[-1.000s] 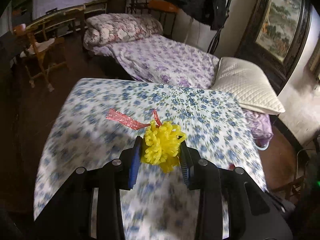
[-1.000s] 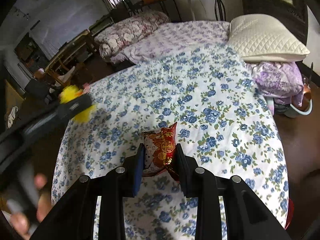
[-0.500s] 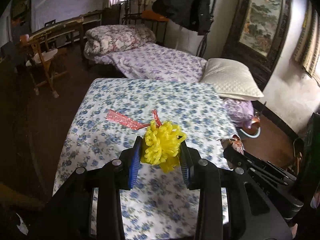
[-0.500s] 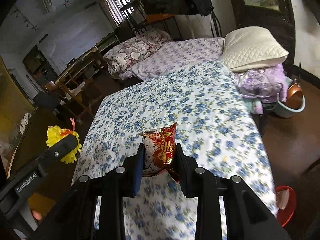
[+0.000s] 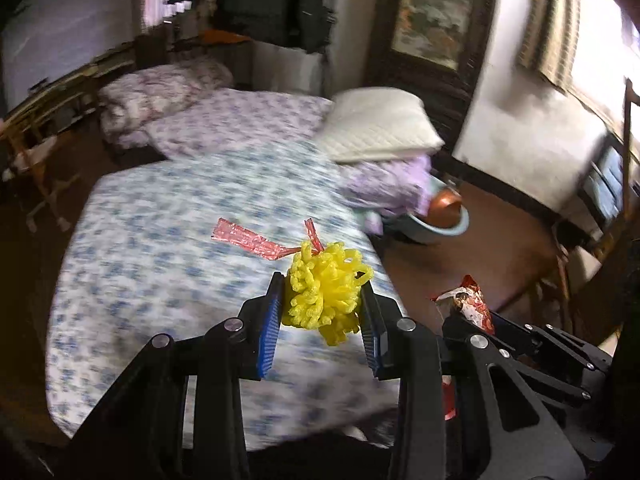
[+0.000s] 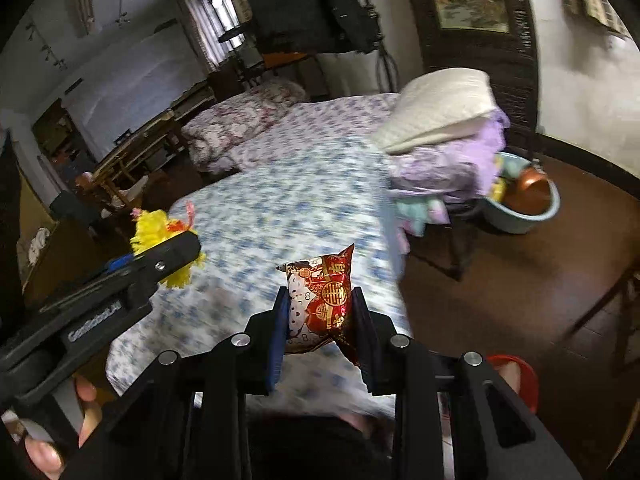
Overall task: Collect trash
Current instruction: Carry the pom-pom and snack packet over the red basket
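My left gripper [image 5: 322, 304] is shut on a yellow ribbon pom-pom [image 5: 326, 290] with a red ribbon tail [image 5: 248, 238], held in the air over the near end of the blue-flowered bed [image 5: 180, 248]. My right gripper [image 6: 320, 312] is shut on a red and white snack packet [image 6: 320, 300], also held above the bed's near right corner. The right gripper and its packet [image 5: 472, 304] show at the right of the left wrist view. The left gripper with the pom-pom [image 6: 160, 236] shows at the left of the right wrist view.
A white pillow [image 6: 440, 108] lies on purple folded bedding [image 6: 448, 164] at the bed's far right. A blue basin with a copper pot [image 6: 528, 196] stands on the brown floor. A red object [image 6: 516, 376] lies on the floor by the bed corner. A wooden chair [image 5: 36, 160] stands left.
Both grippers have pulled back and swung right, away from the bed, each still holding its item. More of the floor and the basin has come into view.
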The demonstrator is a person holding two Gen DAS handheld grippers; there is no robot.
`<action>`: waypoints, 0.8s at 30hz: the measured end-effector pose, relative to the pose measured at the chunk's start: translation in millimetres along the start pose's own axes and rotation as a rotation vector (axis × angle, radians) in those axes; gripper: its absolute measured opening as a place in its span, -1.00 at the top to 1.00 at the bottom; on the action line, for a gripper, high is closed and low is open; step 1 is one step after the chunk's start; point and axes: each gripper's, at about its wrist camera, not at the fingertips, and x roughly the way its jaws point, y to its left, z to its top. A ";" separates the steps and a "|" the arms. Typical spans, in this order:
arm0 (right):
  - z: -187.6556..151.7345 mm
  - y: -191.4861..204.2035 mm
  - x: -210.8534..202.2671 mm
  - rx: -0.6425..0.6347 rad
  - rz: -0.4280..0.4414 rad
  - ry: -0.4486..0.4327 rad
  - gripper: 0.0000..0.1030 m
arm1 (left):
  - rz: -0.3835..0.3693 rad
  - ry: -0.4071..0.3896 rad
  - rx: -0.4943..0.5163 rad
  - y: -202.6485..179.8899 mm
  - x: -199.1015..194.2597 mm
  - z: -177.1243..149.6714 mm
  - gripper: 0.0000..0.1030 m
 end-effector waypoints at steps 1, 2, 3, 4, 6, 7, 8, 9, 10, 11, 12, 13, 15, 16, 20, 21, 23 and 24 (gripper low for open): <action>-7.2 -16.5 -6.5 0.006 -0.028 0.007 0.41 | -0.016 0.011 0.015 -11.6 4.8 -2.5 0.30; -12.1 -26.7 -10.9 0.011 -0.048 0.011 0.41 | -0.032 0.023 0.033 -24.9 9.8 -5.7 0.30; -21.8 -46.9 -16.7 0.028 -0.082 0.021 0.41 | -0.050 0.038 0.055 -41.0 16.2 -9.3 0.30; -32.0 -68.4 -21.3 0.054 -0.113 0.035 0.41 | -0.070 0.056 0.077 -59.0 24.4 -14.1 0.30; -48.2 -102.0 -25.2 0.102 -0.161 0.059 0.41 | -0.102 0.089 0.126 -95.8 41.0 -22.5 0.30; -56.8 -117.4 -25.3 0.129 -0.181 0.072 0.41 | -0.107 0.097 0.142 -109.4 48.1 -25.2 0.30; -65.2 -132.8 -24.6 0.158 -0.198 0.086 0.41 | -0.119 0.108 0.154 -122.0 55.9 -27.4 0.30; -74.5 -152.3 -22.3 0.200 -0.212 0.107 0.41 | -0.135 0.124 0.160 -136.6 65.8 -29.4 0.30; -80.0 -162.8 -20.2 0.224 -0.219 0.119 0.41 | -0.156 0.148 0.160 -152.6 79.3 -31.1 0.30; -84.9 -173.1 -17.6 0.246 -0.225 0.129 0.41 | -0.175 0.169 0.159 -163.3 89.8 -32.2 0.30; -90.3 -182.5 -13.8 0.262 -0.230 0.140 0.41 | -0.191 0.192 0.158 -173.5 101.4 -33.9 0.30; -93.8 -188.3 -10.7 0.271 -0.230 0.149 0.41 | -0.199 0.209 0.159 -178.3 110.5 -36.4 0.30; -100.3 -198.6 1.7 0.289 -0.229 0.177 0.41 | -0.214 0.253 0.168 -190.5 130.1 -45.9 0.30; -103.5 -203.2 9.7 0.295 -0.231 0.191 0.41 | -0.216 0.277 0.178 -196.0 140.6 -53.4 0.30; -121.9 -221.4 39.3 0.332 -0.226 0.266 0.40 | -0.247 0.416 0.171 -197.3 182.4 -81.2 0.30; -127.5 -226.7 51.4 0.348 -0.224 0.294 0.41 | -0.262 0.442 0.157 -195.2 187.6 -82.5 0.30; -139.2 -234.6 69.1 0.370 -0.216 0.333 0.41 | -0.278 0.459 0.130 -190.8 195.1 -82.3 0.30; -142.0 -235.3 73.6 0.374 -0.216 0.343 0.40 | -0.286 0.462 0.120 -189.2 197.3 -81.4 0.30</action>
